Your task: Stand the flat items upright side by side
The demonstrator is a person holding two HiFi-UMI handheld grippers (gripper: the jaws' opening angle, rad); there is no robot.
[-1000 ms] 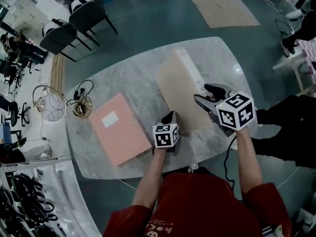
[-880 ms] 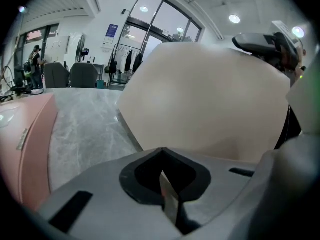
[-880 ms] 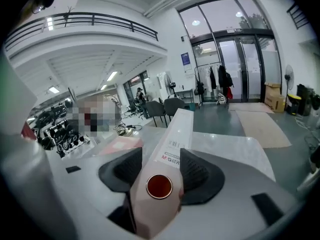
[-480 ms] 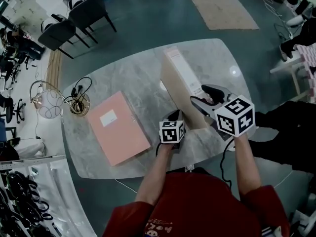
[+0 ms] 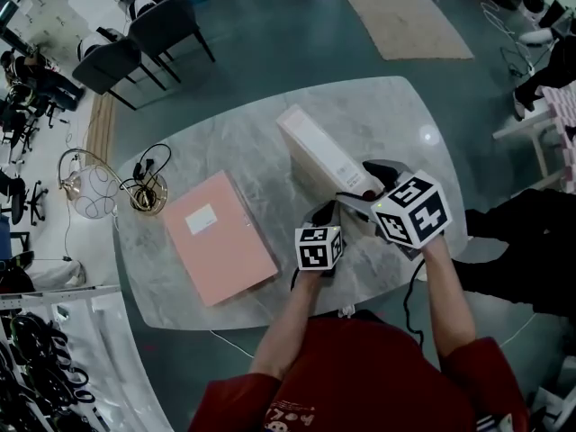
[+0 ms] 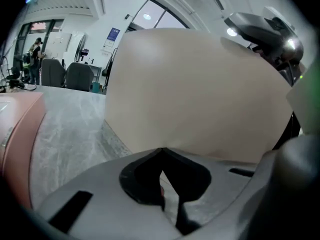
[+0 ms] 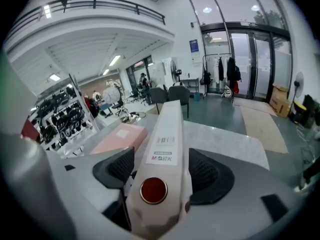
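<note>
I judge the box file (image 5: 317, 148) stiff and light, best pinched at its spine (image 7: 167, 134) — my right gripper (image 7: 160, 179), jaws just been opening, straddles it loosely — left gripper (image 6: 161, 159) closed.

Two file boxes sit on one marble bench (image 5: 234, 147) — one beige file box (image 5: 324, 151), one pink file box (image 5: 220, 237). One white label (image 5: 200, 216) shows on the pink one. Two dark chairs stand beyond — a first chair (image 5: 106, 68) and a second chair (image 5: 169, 25). There is one pale rug (image 5: 400, 12), one wire globe (image 5: 90, 192), one cable coil (image 5: 146, 190).

Marble table (image 5: 225, 151) — pink folder (image 5: 220, 237) flat, beige binder (image 5: 324, 154) on edge.
</note>
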